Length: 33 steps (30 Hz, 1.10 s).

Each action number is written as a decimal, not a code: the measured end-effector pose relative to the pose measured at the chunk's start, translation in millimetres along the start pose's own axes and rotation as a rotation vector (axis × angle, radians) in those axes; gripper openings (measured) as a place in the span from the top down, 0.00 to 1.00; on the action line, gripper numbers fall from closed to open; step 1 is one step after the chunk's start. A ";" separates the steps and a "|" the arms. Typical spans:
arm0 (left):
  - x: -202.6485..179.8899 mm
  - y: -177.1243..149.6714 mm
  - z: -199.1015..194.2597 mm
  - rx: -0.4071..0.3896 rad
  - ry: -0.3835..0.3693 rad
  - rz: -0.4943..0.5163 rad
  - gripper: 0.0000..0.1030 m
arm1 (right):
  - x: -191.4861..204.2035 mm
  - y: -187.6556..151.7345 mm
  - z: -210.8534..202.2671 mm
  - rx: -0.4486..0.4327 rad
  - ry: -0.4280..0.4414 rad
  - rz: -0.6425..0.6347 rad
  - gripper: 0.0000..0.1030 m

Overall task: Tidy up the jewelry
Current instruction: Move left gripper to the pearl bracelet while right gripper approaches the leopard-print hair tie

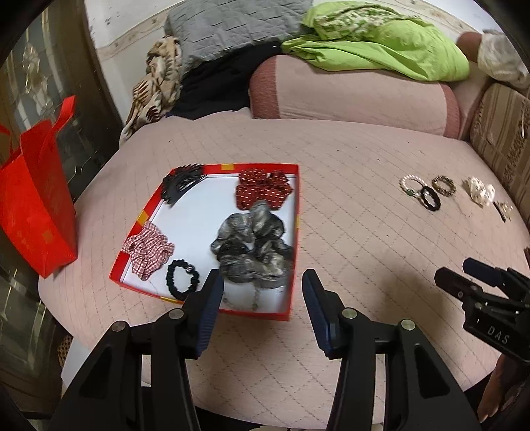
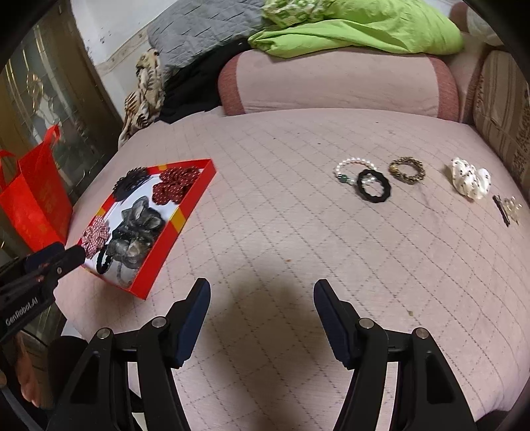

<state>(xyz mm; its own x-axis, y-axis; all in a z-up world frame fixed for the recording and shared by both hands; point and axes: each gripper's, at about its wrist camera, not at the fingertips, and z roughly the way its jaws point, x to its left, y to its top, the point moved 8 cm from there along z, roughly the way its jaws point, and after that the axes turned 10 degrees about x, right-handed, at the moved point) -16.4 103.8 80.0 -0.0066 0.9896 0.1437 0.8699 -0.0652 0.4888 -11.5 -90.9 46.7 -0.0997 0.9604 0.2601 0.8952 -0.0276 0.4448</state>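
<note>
Left gripper: released, nothing held, poised over near edge of red box.
Right gripper: released, empty, aimed at bed.
Box: scrunchies collected inside.
Farther right: pearl bracelet, black hair tie, unsorted, judged next.

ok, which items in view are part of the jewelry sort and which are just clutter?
Part of the job:
- red box holding scrunchies, a black hair tie and a black clip
- pearl bracelet
- black ring tie
- gold-brown band
- white spotted scrunchie
- small clip

Just lying about:
- red bag
- green cloth
- grey quilt
- patterned scarf
</note>
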 end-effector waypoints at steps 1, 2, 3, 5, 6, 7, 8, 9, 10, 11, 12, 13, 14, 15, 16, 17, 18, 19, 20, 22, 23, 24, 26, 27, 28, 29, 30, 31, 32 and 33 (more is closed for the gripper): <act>-4.9 0.4 -1.5 -0.002 0.001 0.011 0.53 | -3.2 -0.3 -1.0 -0.003 0.000 0.005 0.32; -8.4 -0.1 -2.6 -0.003 0.002 0.016 0.52 | -6.8 -0.4 -2.2 -0.006 0.000 0.012 0.32; -12.0 0.2 -3.6 -0.005 0.004 0.025 0.52 | -9.9 -1.1 -3.3 -0.009 -0.001 0.020 0.31; -18.9 0.5 -5.3 -0.009 0.006 0.040 0.51 | -18.4 -1.7 -5.0 -0.012 -0.003 0.039 0.31; -22.9 0.9 -6.4 -0.011 0.007 0.048 0.50 | -22.5 -1.8 -5.6 -0.014 -0.003 0.047 0.31; -27.8 1.2 -7.4 -0.012 0.008 0.057 0.50 | -26.7 -2.4 -6.1 -0.015 -0.004 0.056 0.31; -29.9 1.3 -7.6 -0.012 0.008 0.063 0.49 | -31.3 -3.1 -6.9 -0.016 -0.004 0.066 0.31; -34.7 1.5 -8.0 -0.011 0.008 0.073 0.49 | -36.2 -3.6 -7.9 -0.016 -0.004 0.077 0.31; -37.9 1.5 -8.5 -0.011 0.008 0.081 0.49 | -41.4 -4.2 -9.1 -0.017 -0.004 0.089 0.31; -41.9 2.0 -9.1 -0.011 0.008 0.090 0.49 | -44.3 -4.2 -9.8 -0.018 -0.004 0.096 0.31; -46.3 1.9 -9.4 -0.010 0.008 0.098 0.49 | -47.6 -4.3 -11.2 -0.021 -0.005 0.104 0.31; -50.7 2.1 -9.5 -0.009 0.007 0.108 0.49 | -51.3 -4.2 -12.6 -0.025 -0.006 0.110 0.31; -54.6 1.9 -9.5 -0.008 0.007 0.116 0.49 | -55.0 -4.4 -14.1 -0.029 -0.008 0.117 0.31; -58.0 1.6 -9.5 -0.006 0.005 0.125 0.49 | -58.9 -4.9 -15.5 -0.032 -0.010 0.124 0.31; -62.6 1.4 -8.9 -0.004 0.004 0.134 0.49 | -62.7 -5.1 -16.4 -0.034 -0.012 0.130 0.31; -66.8 0.9 -8.4 -0.001 0.004 0.142 0.49 | -66.5 -5.3 -17.2 -0.036 -0.013 0.136 0.31; -70.8 0.3 -7.5 0.002 0.004 0.150 0.49 | -70.7 -5.6 -17.4 -0.036 -0.015 0.143 0.31; -75.2 0.2 -6.4 0.006 0.004 0.158 0.48 | -75.1 -6.5 -17.7 -0.037 -0.017 0.151 0.31; -78.9 0.2 -5.1 0.010 0.002 0.166 0.48 | -79.8 -7.0 -17.7 -0.036 -0.018 0.157 0.31; -86.5 0.6 -2.4 0.020 -0.004 0.178 0.48 | -88.7 -8.7 -17.2 -0.036 -0.024 0.170 0.31; -90.1 1.6 -1.0 0.025 -0.011 0.182 0.48 | -92.2 -9.2 -16.5 -0.035 -0.027 0.175 0.31; -93.2 2.9 0.7 0.031 -0.020 0.184 0.48 | -97.3 -10.1 -16.1 -0.034 -0.031 0.182 0.31; -101.0 7.4 4.4 0.042 -0.043 0.181 0.48 | -106.9 -10.8 -15.2 -0.032 -0.038 0.193 0.31; -105.4 10.9 7.1 0.048 -0.056 0.178 0.48 | -112.4 -11.3 -14.7 -0.032 -0.045 0.199 0.31; -108.9 13.3 9.0 0.053 -0.065 0.177 0.48 | -117.8 -11.5 -14.2 -0.031 -0.053 0.204 0.31; -113.2 16.2 11.6 0.058 -0.075 0.176 0.48 | -122.1 -11.7 -13.8 -0.029 -0.059 0.206 0.31; -117.8 19.8 14.3 0.062 -0.086 0.176 0.48 | -127.3 -11.5 -13.2 -0.028 -0.066 0.210 0.31; -122.8 23.8 17.7 0.065 -0.098 0.179 0.48 | -132.4 -10.9 -12.4 -0.026 -0.073 0.213 0.31; -127.6 27.5 21.1 0.066 -0.107 0.181 0.48 | -136.6 -9.8 -11.6 -0.025 -0.079 0.216 0.31; -132.3 31.9 24.4 0.066 -0.116 0.184 0.48 | -141.7 -8.1 -10.8 -0.025 -0.088 0.217 0.31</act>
<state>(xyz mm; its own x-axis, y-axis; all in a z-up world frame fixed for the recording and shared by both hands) 24.2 -26.0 55.6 0.2084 0.9702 0.1233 0.8819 -0.2409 0.4053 -9.3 -229.8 15.4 0.1336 0.9516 0.2767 0.8804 -0.2422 0.4078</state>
